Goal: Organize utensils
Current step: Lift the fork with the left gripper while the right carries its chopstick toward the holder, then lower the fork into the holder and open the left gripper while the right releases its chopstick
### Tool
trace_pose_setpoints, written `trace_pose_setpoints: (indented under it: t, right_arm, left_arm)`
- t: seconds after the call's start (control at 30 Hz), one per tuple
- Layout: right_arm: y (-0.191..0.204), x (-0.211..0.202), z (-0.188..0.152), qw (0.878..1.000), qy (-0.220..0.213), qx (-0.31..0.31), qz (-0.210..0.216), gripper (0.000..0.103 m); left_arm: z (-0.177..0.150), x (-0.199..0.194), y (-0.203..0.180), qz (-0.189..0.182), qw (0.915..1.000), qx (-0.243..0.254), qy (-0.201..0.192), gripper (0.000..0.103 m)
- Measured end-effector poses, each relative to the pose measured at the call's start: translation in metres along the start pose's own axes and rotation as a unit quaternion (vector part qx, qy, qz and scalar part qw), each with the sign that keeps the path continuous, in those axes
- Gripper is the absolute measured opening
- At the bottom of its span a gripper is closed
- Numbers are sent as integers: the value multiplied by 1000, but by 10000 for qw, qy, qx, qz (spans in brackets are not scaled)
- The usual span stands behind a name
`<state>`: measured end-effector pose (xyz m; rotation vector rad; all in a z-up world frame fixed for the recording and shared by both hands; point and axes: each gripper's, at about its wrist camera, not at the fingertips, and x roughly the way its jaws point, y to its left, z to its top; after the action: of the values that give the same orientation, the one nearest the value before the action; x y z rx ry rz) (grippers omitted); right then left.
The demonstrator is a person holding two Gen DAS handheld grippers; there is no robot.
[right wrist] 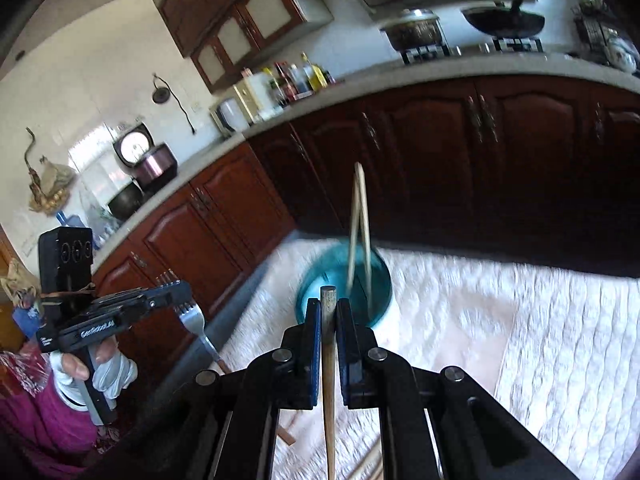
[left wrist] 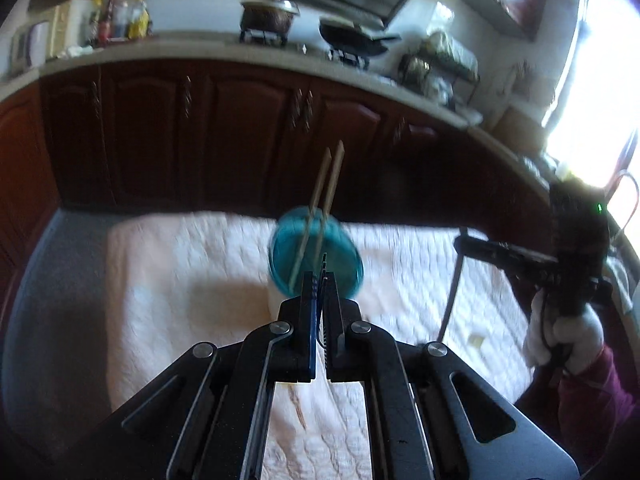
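Observation:
A teal cup (left wrist: 288, 256) (right wrist: 320, 284) stands on a white quilted cloth (left wrist: 180, 272) with two wooden chopsticks (left wrist: 330, 176) (right wrist: 362, 208) upright in it. My left gripper (left wrist: 320, 278) (right wrist: 176, 288) is shut on a metal fork (right wrist: 194, 318), which hangs from the fingers with its handle slanting down; in the left wrist view only a thin dark edge of the fork (left wrist: 323, 266) shows. My right gripper (right wrist: 329, 304) (left wrist: 464, 242) is shut on a long wooden utensil (right wrist: 328, 344) (left wrist: 452, 292), gripped near its round top end. Both grippers hover above the cloth, short of the cup.
More wooden sticks (right wrist: 368, 464) and a flat wooden piece (right wrist: 288, 436) lie on the cloth near me. Dark red cabinets (left wrist: 240, 128) under a pale counter (right wrist: 440, 70) stand behind the cup. White-gloved hands (right wrist: 108, 372) (left wrist: 560, 332) hold the grippers.

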<state>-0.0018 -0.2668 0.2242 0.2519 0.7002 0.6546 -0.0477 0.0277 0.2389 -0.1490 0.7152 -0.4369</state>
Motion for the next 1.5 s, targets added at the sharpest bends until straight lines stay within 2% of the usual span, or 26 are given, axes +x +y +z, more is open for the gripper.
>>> trace_pose_setpoints:
  t: [0.17,0.33,0.53,0.67,0.73,0.93,1.1,1.27,1.3,1.33,1.37,1.5]
  right_arm:
    - [11,-14,41,9975,-671,-79,-220,7]
    - [17,-9,80,9926,-1102,-161,-474,7]
    - [20,21,114,9863,-1371,-439,-810,7]
    - [12,48,116,9837,-1443,-468,-961,7]
    - [7,64,110,9837,-1396,-474,-1029,7]
    - [-12,103,84,9921,-819,-355,-881,7]
    - [-27,117,66,9953,-531,-174,-792,7]
    - [-36,118,63,9969,-445,23,-652,7]
    - [-37,118,63,9972,-402,60,-632,14]
    - [-37,118,62,9975,-355,90,-611,31]
    - [-37,117,61,9976,-357,97,-590,36]
    - [-33,110,55,9976,-356,44,-585,36]
  left_arm:
    - [40,-5,1,625,9963,201,-551,1]
    - [66,19,-5,1090,9893,426,-874,1]
    - [81,59,-11,1515,9813,796,-880,1]
    - [76,88,-8,1714,9783,914,-724,1]
    - [71,101,-5,1773,9777,933,-623,1]
    - [54,124,0,1722,9806,893,-293,1]
    - [45,135,2,1667,9824,836,-115,2]
    - [40,138,-1,1601,9845,712,-43,3]
    - [41,137,-1,1578,9852,670,-39,3]
    - [42,136,0,1531,9864,591,-25,3]
    - [42,135,0,1515,9870,534,-14,5]
    - [41,133,1,1482,9881,408,30,17]
